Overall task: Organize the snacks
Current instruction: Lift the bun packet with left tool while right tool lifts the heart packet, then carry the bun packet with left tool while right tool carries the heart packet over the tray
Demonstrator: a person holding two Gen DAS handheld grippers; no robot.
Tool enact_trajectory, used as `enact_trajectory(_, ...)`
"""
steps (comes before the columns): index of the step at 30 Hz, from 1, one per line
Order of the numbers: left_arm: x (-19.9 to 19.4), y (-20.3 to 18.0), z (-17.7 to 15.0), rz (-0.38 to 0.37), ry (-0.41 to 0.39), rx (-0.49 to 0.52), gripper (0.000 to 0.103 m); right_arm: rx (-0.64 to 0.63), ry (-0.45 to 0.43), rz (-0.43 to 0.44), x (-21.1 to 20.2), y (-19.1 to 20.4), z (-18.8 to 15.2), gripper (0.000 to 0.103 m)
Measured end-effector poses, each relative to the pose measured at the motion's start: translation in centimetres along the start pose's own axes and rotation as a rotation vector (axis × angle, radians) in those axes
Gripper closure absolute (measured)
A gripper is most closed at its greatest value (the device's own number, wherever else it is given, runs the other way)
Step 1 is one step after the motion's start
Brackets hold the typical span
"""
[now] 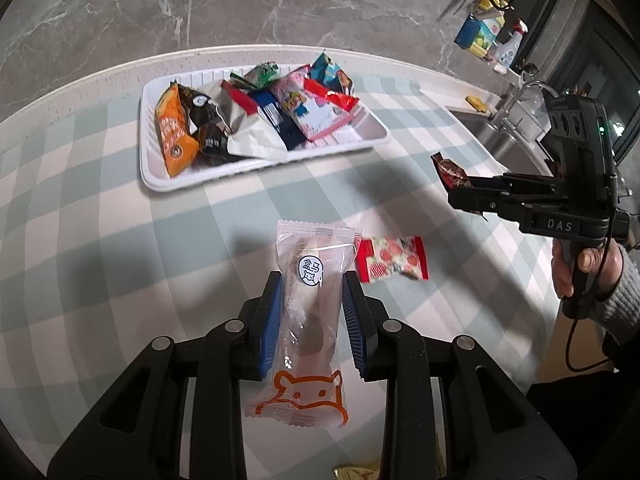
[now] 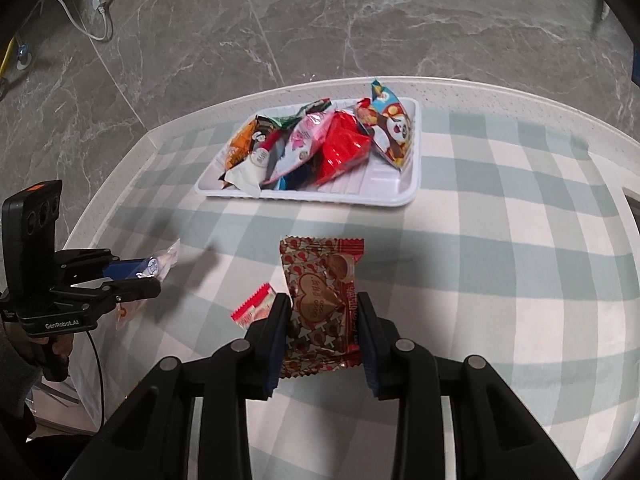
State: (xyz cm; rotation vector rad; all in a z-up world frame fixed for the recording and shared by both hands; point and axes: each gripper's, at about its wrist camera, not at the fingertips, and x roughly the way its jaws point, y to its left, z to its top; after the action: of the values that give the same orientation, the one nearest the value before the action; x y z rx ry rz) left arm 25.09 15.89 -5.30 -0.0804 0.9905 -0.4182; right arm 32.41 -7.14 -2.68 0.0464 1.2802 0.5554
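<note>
My left gripper (image 1: 311,280) is shut on a clear snack packet (image 1: 310,300) with a blue sticker and an orange animal print, held above the checked tablecloth. My right gripper (image 2: 323,300) is shut on a red-brown heart-printed snack packet (image 2: 320,300), also lifted off the table. A small red-and-white strawberry candy packet (image 1: 394,258) lies on the cloth between both grippers, seen again as the candy packet (image 2: 254,310) in the right wrist view. Farther off stands a white tray (image 1: 264,164) piled with several snack bags; the same tray (image 2: 384,194) shows in the right wrist view.
The round table's far edge (image 1: 120,72) drops to a grey marble floor. A sink with a tap (image 1: 508,108) and cleaning bottles (image 1: 508,46) sit at the right. A gold wrapper (image 1: 356,472) peeks out at the bottom edge. A wall socket with a cable (image 2: 100,4) is at the upper left.
</note>
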Motion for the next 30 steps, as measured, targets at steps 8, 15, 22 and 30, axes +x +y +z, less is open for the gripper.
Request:
enact_trajectory(8,0.5,1.0,2.0,0.006,-0.008,-0.004,0.076,-0.008,-0.001,0.014,0.8,0.5,1.8,0.068)
enact_trajectory(15,0.8,2.0,3.5,0.011,-0.016,-0.006,0.076,-0.017,-0.005,0.017,1.5,0.8,3.6,0.068)
enact_trajectory(22,1.3,2.9,4.9,0.018,-0.023,-0.012,0.076,-0.026,-0.009,0.015,2.2,0.9,5.4,0.068)
enact_trajectory(30,1.8,3.9,6.5,0.024,-0.03,-0.016,0.076,-0.038,-0.014,0.01,3.0,0.8,7.8,0.068)
